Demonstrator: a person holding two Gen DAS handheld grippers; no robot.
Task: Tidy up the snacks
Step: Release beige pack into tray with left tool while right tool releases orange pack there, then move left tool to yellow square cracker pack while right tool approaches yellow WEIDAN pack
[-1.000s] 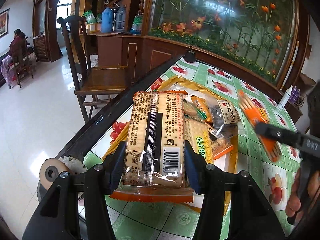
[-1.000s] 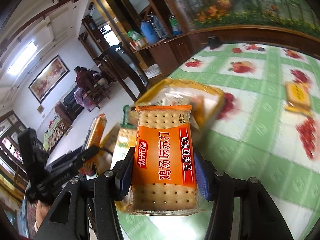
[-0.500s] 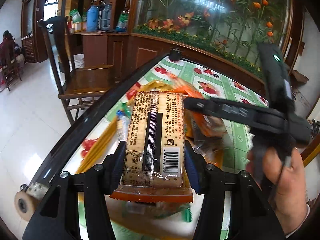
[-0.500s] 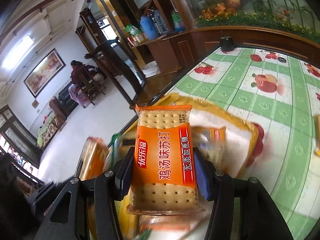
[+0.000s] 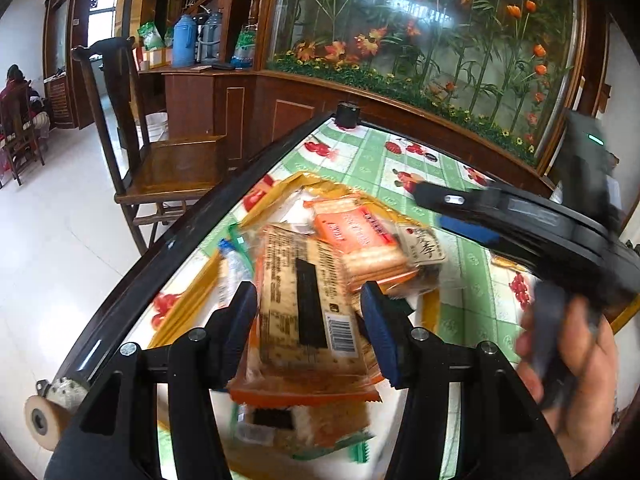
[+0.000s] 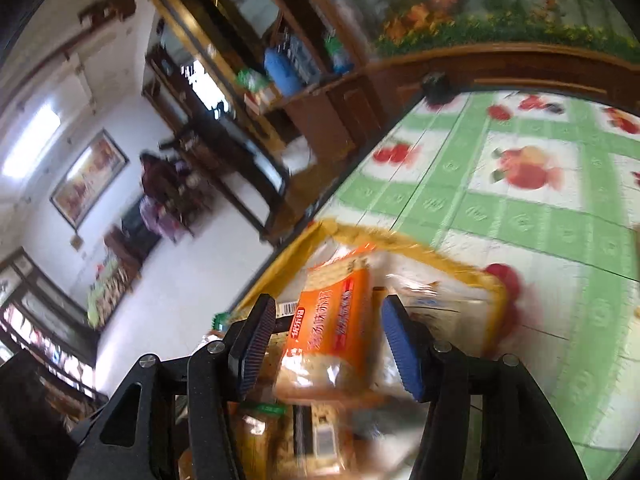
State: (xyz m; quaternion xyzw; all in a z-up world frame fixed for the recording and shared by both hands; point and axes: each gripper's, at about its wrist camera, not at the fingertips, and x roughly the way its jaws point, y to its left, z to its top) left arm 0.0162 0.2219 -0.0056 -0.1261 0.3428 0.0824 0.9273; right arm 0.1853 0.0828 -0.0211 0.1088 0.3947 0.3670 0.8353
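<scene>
Left wrist view: the table (image 5: 372, 160), under a glossy green-checked fruit cloth, ends at a dark rounded edge on the left, with bare white floor and a wooden chair (image 5: 160, 160) beyond. A yellow-rimmed tray (image 5: 280, 188) sits hard against that edge, heaped with crinkly plastic snack packs. The left gripper (image 5: 308, 316) now stands released around its tan cracker pack (image 5: 304, 304), clamped a second ago. The right gripper (image 6: 328, 340) is opening; its orange pack (image 6: 332, 332), gripped before, tilts loose between the pads over the tray.

A barcode shows on the cracker pack (image 5: 306, 304); its print is unreadable.
</scene>
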